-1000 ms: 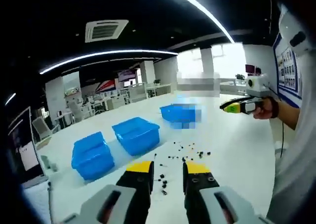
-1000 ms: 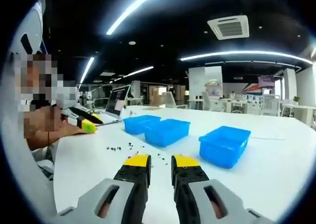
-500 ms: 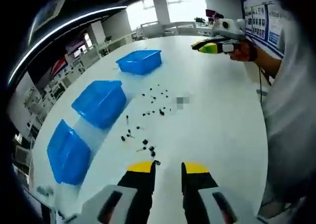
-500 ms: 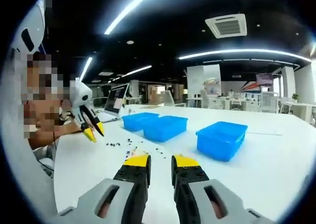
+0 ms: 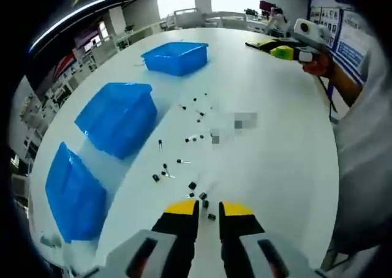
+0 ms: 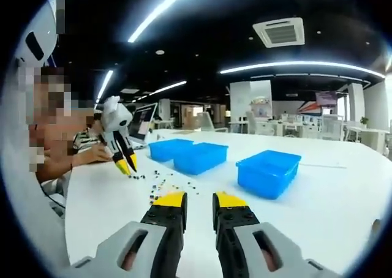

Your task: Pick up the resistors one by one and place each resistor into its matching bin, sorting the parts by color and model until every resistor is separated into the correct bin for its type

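A broad white table (image 5: 275,143) carries the whole job. Three blue bins stand on it: in the left gripper view the near bin (image 5: 73,195) sits at about 8 o'clock, the middle bin (image 5: 116,116) at 10 o'clock, and the far bin (image 5: 176,56) near 12 o'clock, each apart from the next. Their contents cannot be made out. The resistors (image 5: 193,137) — small dark parts — lie loose on the bare tabletop in a scattered band beside the bins, running from about the centre of the view down to 6 o'clock, with none seen inside a bin. The left gripper (image 5: 208,208) points steeply down at the table, its yellow-tipped jaws set a narrow gap apart with nothing between them; the nearest few resistors lie just off the tips and in line with that gap. The right gripper (image 5: 275,47) appears at about 1 o'clock in that view, held level above the far side of the table by a hand (image 5: 315,60). In the right gripper view the right gripper's own jaws (image 6: 199,199) stand slightly parted and hold nothing, well back from the scatter, while the left gripper shows at 10 o'clock with its tips angled down just over the parts.
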